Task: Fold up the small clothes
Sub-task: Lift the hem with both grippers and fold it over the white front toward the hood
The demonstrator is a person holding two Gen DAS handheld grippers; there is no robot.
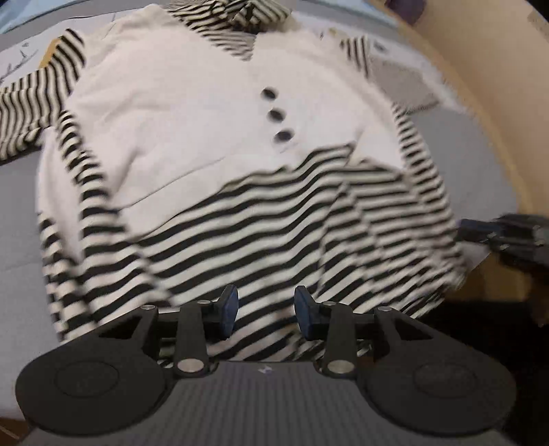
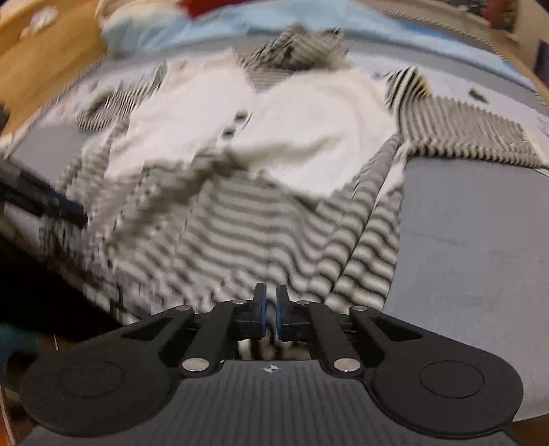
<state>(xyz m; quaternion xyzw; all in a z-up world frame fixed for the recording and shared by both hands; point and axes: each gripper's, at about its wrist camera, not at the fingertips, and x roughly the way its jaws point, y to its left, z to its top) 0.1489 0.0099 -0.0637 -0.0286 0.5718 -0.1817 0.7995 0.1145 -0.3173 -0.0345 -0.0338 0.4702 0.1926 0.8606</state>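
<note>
A small white top (image 1: 171, 120) with black-and-white striped sleeves, collar and lower half lies front up on a grey bed, showing three dark buttons (image 1: 276, 115). My left gripper (image 1: 266, 310) hovers over the striped hem, open, its pads apart with only stripes showing behind them. The right gripper's fingers (image 1: 480, 230) reach in at the hem's right corner. In the right wrist view the same top (image 2: 308, 120) is blurred. My right gripper (image 2: 271, 308) is nearly shut at the hem, with pale fabric pinched in the narrow gap. The left gripper's finger (image 2: 65, 206) shows at the left edge.
The grey sheet (image 2: 463, 240) stretches beside the top. One striped sleeve (image 2: 463, 133) lies spread out sideways. Light blue bedding (image 2: 206, 31) lies beyond the collar. A wooden surface (image 1: 480, 85) borders the bed, and a dark drop (image 2: 34, 291) runs along the near edge.
</note>
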